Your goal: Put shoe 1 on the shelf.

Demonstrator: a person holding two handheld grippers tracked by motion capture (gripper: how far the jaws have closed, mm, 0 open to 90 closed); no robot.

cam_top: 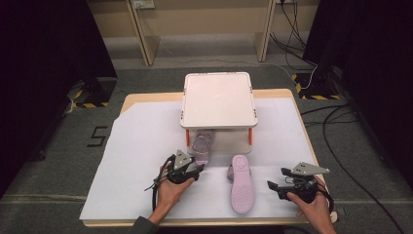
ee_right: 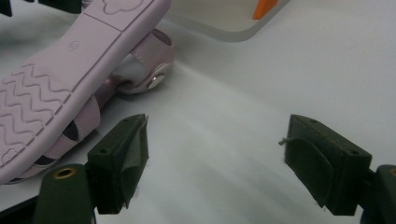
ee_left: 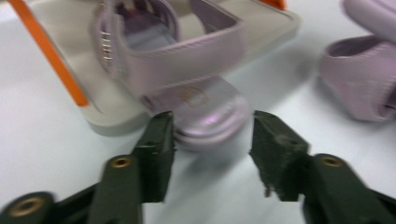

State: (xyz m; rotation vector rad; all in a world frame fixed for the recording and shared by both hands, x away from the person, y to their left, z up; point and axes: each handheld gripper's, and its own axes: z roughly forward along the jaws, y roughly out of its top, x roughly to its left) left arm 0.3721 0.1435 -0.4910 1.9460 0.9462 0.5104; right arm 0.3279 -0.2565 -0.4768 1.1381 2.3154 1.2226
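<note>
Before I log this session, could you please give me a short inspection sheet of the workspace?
Surface: wooden table covered by a white sheet.
Job's things: one lilac child's sandal upright, partly under the lidded white plastic box with orange clips; second lilac sandal lying sole-up on the sheet.
Clutter: nothing seen.
Grippers: left gripper open, its jaws just short of the upright sandal's end; right gripper open over bare sheet, beside the sole-up sandal.
Cables: black cables on the floor, right of the table.
Surroundings: grey carpet, yellow-black floor tape, wooden furniture legs beyond.
</note>
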